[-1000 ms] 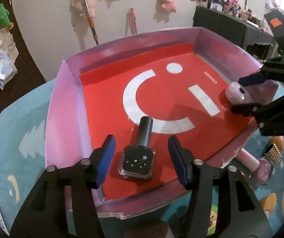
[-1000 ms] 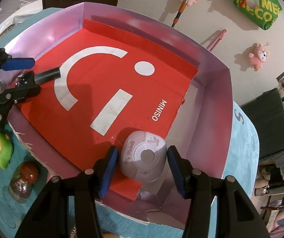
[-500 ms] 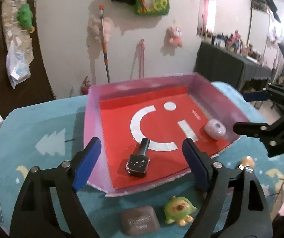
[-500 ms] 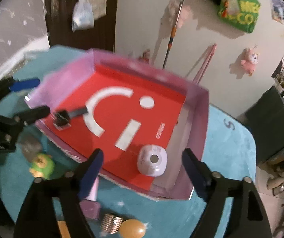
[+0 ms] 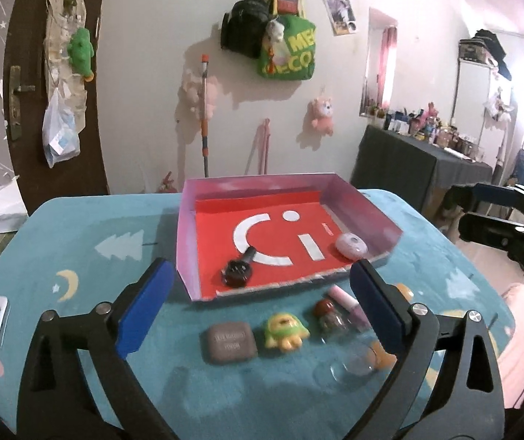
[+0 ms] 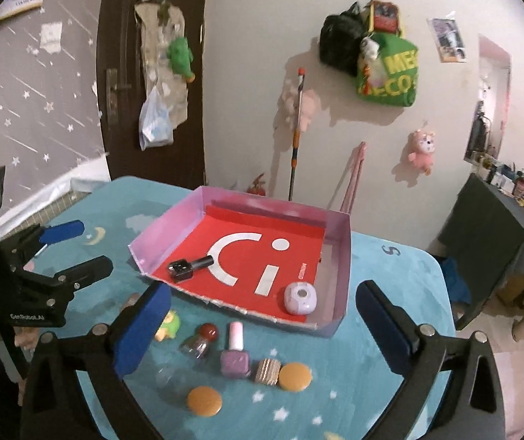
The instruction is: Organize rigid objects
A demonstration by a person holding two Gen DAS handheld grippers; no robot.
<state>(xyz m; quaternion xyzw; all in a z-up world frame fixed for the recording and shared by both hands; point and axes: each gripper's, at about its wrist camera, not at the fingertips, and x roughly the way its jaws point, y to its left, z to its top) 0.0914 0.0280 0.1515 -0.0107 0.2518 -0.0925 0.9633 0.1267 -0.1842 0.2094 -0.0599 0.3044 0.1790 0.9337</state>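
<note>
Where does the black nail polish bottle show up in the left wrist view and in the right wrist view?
Left wrist view: the black nail polish bottle lies in the tray, near its front-left corner, cap pointing away up and to the right.
Right wrist view: it lies by the tray's left edge, cap pointing right.
Shared landmark: the white curved mark on the red tray floor, right by the cap.

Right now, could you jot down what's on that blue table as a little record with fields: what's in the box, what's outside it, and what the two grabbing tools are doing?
Box: pink-walled cardboard tray with red floor, on the blue star-print tablecloth
Inside box: black nail polish bottle lying on its side; rounded lilac case
Outside, near edge: purple nail polish bottle, green-and-yellow toy, grey-brown rectangular case, two orange discs
Left gripper: fingers wide apart, just been opening, nothing between
Right gripper: likewise
</note>
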